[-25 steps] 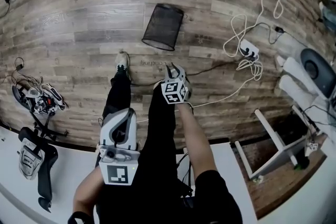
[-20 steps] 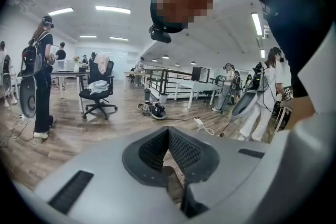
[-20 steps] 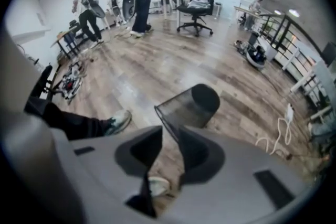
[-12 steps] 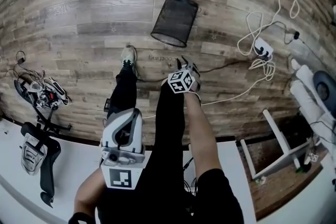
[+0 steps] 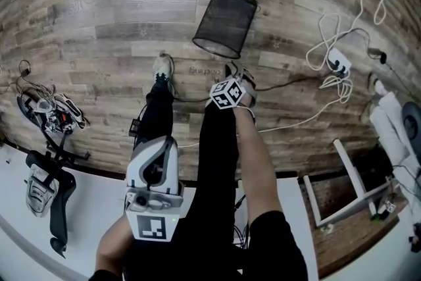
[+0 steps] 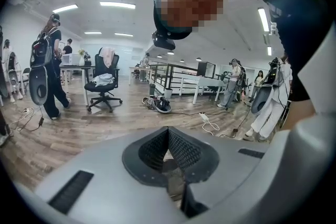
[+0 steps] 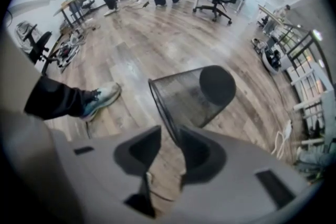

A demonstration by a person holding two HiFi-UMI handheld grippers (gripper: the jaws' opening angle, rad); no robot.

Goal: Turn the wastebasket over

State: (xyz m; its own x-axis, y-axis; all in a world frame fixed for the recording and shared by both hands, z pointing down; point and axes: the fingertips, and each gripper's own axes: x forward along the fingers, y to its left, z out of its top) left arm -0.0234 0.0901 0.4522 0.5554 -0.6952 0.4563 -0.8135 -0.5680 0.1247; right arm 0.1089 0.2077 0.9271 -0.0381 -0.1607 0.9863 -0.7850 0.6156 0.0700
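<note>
Right fingers: your right gripper (image 7: 169, 136) had just been opening; its jaws stood wide, with only floor (image 7: 157, 55) between them.
Left fingers: your left gripper (image 6: 168, 134) was squeezed tight, holding nothing.
Wastebasket (image 7: 194, 97): it lay on its side, its rim (image 7: 160, 107) just past the right jaws.
Good way: you needed one jaw inside the rim before squeezing.
Inside: it looked empty.

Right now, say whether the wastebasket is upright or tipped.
Tipped: the wastebasket lies on its side, open rim toward the right gripper, solid base away.

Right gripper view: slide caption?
Right gripper, jaws just opened wider with nothing between, aimed at rim of tipped mesh wastebasket.
</note>
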